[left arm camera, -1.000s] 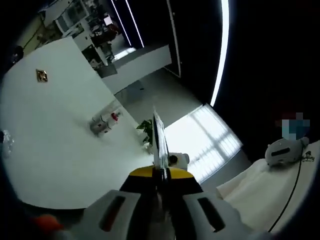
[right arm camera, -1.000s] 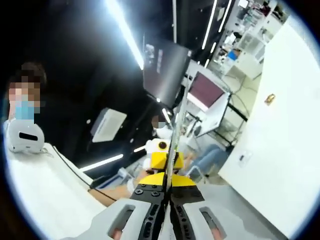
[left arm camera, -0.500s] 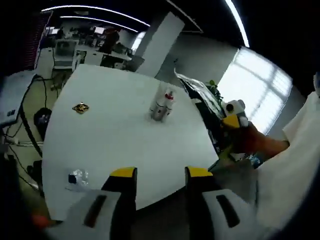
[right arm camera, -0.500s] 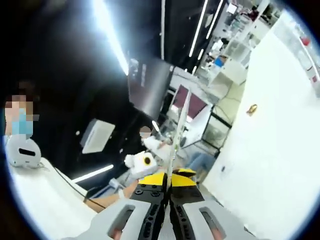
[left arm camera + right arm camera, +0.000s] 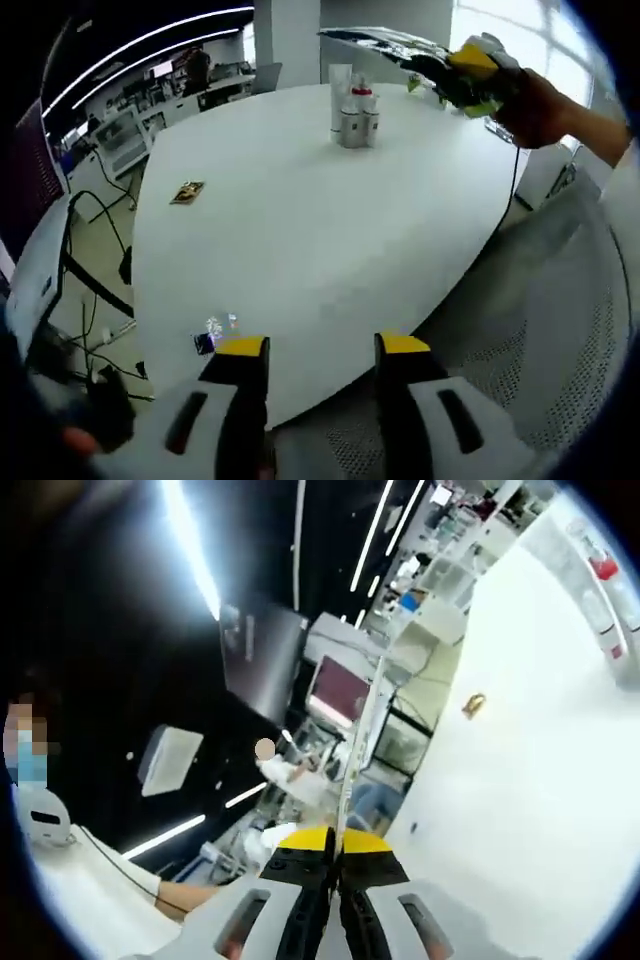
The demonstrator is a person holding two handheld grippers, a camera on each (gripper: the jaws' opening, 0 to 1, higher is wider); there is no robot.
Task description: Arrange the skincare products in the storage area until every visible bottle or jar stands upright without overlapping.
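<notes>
- In the left gripper view, the left gripper (image 5: 322, 350) is low over the near edge of the large white round-cornered table (image 5: 300, 230); its two yellow-tipped jaws stand apart, with nothing between them.
- The skincare products, a small group of pale bottles with one red cap (image 5: 354, 115), stand upright close together on the far part of the table, well apart from the left gripper.
- A small flat brown-gold packet (image 5: 187, 192) lies on the table to the left of the middle, apart from the bottles.
- A small shiny crumpled piece of clear wrapping (image 5: 213, 330) lies near the table's near edge, just beside the left jaw.
- The right gripper (image 5: 470, 72), grey with yellow parts, is held by a person's hand (image 5: 535, 105) at the far right of the table, near the bottles but not touching them.
- In the right gripper view, the right gripper's own jaws are pressed together, and a thin pale strip (image 5: 358, 745) rises from between them; what the strip is, I cannot tell.
- At the upper right of this view the same white table shows tilted, with the bottles at the edge of the picture, blurred, and the brown-gold packet on the table surface.
- Beyond the table there are dark monitors (image 5: 340, 688) and office shelves (image 5: 440, 620).
</notes>
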